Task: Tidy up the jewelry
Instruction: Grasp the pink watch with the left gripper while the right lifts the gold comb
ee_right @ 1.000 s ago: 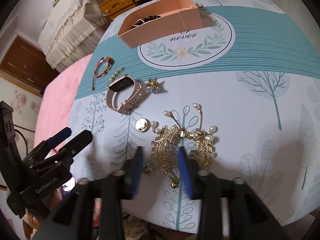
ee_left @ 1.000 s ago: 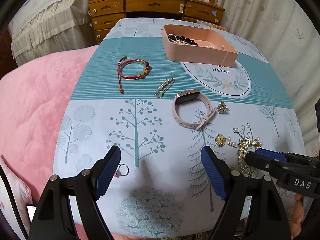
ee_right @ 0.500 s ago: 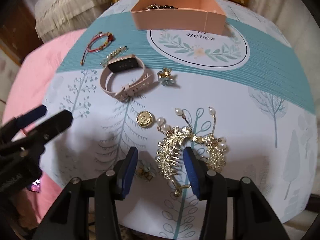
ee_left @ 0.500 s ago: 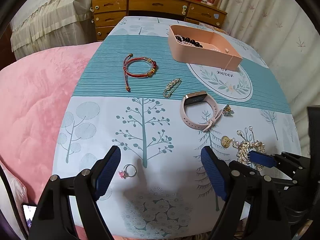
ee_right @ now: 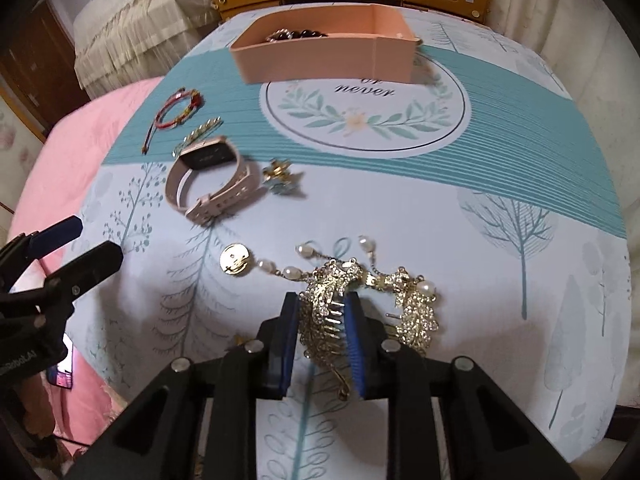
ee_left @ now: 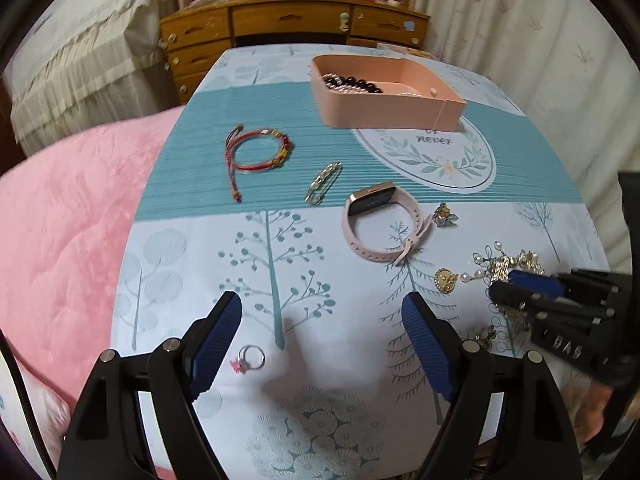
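While its blue pads press both sides of the gold hair comb (ee_right: 326,312) at the table's (ee_right: 500,160) near edge, the right tool (ee_right: 322,322) grips that ornament. Left tool (ee_left: 322,322) hovers spread wide, holding nothing, a small ring (ee_left: 252,359) beside its left pad. Farther out lie a gold coin charm (ee_right: 236,260), pink watch (ee_right: 208,184), red cord bracelet (ee_left: 256,152) and, at the far side, the pink tray (ee_right: 328,60) with dark beads (ee_left: 352,82).
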Motion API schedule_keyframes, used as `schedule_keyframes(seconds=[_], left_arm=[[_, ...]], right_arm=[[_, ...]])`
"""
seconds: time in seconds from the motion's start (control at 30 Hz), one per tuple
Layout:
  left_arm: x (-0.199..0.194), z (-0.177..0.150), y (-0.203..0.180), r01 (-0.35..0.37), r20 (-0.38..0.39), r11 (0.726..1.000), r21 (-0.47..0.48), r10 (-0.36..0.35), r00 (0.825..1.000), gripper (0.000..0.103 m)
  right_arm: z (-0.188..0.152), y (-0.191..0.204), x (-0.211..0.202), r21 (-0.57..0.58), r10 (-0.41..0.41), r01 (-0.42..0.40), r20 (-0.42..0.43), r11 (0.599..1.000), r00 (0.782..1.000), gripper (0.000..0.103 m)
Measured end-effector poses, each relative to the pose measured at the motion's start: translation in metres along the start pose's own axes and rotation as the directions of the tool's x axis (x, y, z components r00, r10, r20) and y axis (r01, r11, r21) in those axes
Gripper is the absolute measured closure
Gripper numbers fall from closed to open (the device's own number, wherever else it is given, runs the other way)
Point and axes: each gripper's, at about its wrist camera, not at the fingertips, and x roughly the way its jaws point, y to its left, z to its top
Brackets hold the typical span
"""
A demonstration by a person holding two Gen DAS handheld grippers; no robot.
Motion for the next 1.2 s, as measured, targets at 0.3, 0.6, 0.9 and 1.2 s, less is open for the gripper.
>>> schedule_keyframes(seconds=[0.3, 0.6, 0.9, 1.2], left_arm=[[0.005, 0.015, -0.017, 0.073, 0.019, 0.986, 0.149, -0.077, 0.997, 0.022], [0.014, 0.044, -0.029, 0.125, 0.003, 0.933, 0.338, -0.134, 0.991, 0.04], [0.04, 0.043, -0.073, 0.119, -0.087, 0.847, 0.518, -0.086, 0.993, 0.062], [0.069, 0.045, -0.088, 0.128, -0.203, 0.837, 0.532, -0.021, 0.979, 0.095]], right_arm=[[0.0, -0.023, -0.004, 0.021, 0.117, -0.118, 0.048, 0.993, 0.992, 0.08], [0.0, -0.033, -0.003, 0.013, 0.167, -0.168, 0.075, 0.986, 0.983, 0.08], [0.001, -0.041, -0.001, -0.003, 0.204, -0.205, 0.088, 0.979, 0.975, 0.087], [-0.003, -0.046, -0.002, -0.013, 0.231, -0.231, 0.104, 0.973, 0.967, 0.088]])
